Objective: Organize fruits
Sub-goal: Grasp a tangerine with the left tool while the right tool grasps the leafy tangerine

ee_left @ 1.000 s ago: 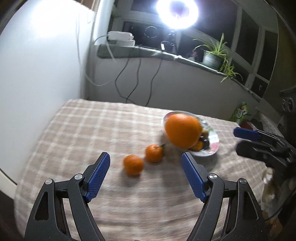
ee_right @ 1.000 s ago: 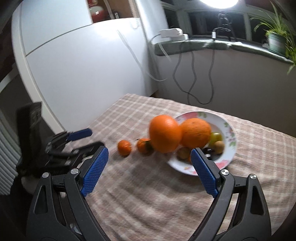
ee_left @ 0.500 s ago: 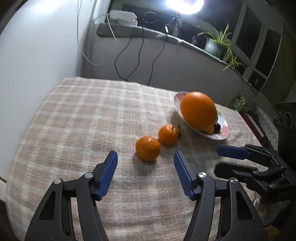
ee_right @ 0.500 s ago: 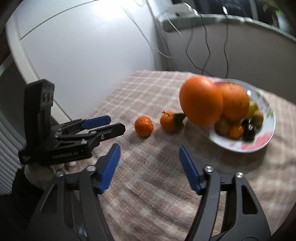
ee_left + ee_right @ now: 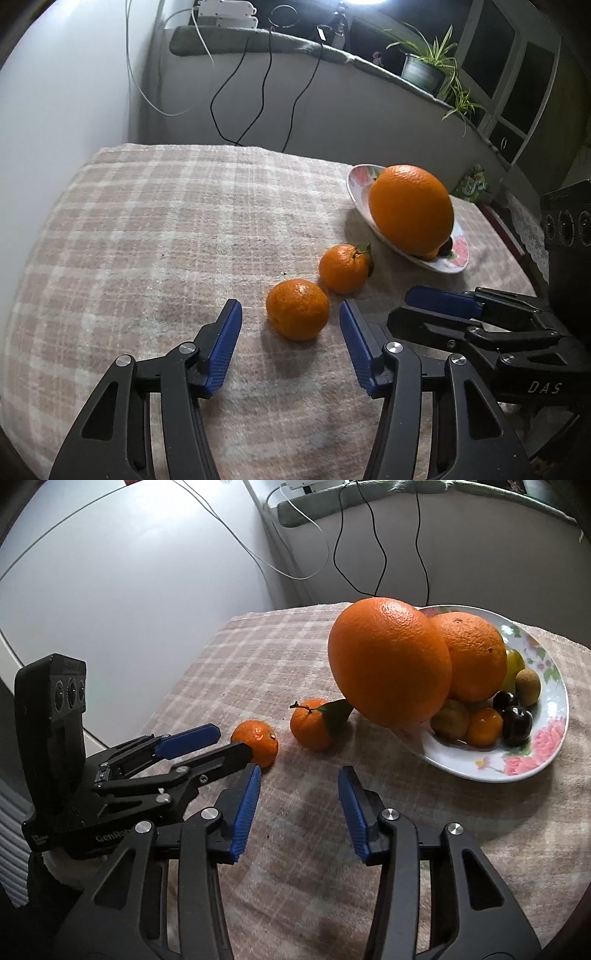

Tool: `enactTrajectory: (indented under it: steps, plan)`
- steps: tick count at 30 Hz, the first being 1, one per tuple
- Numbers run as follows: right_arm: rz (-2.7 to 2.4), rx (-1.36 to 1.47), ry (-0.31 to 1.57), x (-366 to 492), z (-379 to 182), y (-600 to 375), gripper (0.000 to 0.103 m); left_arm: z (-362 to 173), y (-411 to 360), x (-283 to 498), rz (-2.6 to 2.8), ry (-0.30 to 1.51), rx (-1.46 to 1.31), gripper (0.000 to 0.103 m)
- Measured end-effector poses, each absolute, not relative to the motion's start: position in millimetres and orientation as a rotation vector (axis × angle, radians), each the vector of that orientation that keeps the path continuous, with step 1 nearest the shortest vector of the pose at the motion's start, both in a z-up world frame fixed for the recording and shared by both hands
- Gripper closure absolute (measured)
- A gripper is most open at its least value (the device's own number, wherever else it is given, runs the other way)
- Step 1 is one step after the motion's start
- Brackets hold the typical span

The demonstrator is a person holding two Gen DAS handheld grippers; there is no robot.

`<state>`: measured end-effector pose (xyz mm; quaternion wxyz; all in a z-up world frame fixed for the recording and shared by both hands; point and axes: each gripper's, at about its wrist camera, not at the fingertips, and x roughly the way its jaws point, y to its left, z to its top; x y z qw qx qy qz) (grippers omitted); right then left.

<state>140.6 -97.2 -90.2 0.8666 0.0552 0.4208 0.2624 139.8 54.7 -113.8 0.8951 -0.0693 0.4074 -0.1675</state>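
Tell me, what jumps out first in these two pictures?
A huge orange perched on the edge of a flowered plate piled with fruit, at the far right of the checked cloth. Two small mandarins lie beside it on the cloth; the left gripper is closing around the nearer mandarin, not yet touching it.

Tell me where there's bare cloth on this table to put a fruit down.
Free: the checked cloth left of the two mandarins, back to the wall. Crowded: the plate, heaped with fruit, and the near strip where the left gripper and right gripper sit.
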Motion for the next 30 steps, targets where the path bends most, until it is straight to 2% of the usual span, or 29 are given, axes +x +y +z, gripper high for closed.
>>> enactTrajectory:
  steps: [4, 7, 10, 30]
  plan:
    - [0.528, 0.109, 0.886, 145.0, -92.9, -93.0, 0.059, -117.2, 55.0, 146.2, -0.360, 0.859, -0.140, 0.049]
    - [0.517, 0.109, 0.891, 148.9, -95.0, -91.4, 0.059, -120.2, 54.5, 148.7, -0.380, 0.867, -0.141, 0.055]
    - [0.505, 0.104, 0.890, 150.7, -96.2, -90.5, 0.060, -118.9, 54.6, 148.9, -0.402, 0.856, -0.152, 0.066]
    - [0.381, -0.046, 0.849, 169.7, -101.7, -50.0, 0.060, -118.6, 81.4, 151.0, -0.369, 0.833, -0.185, 0.066]
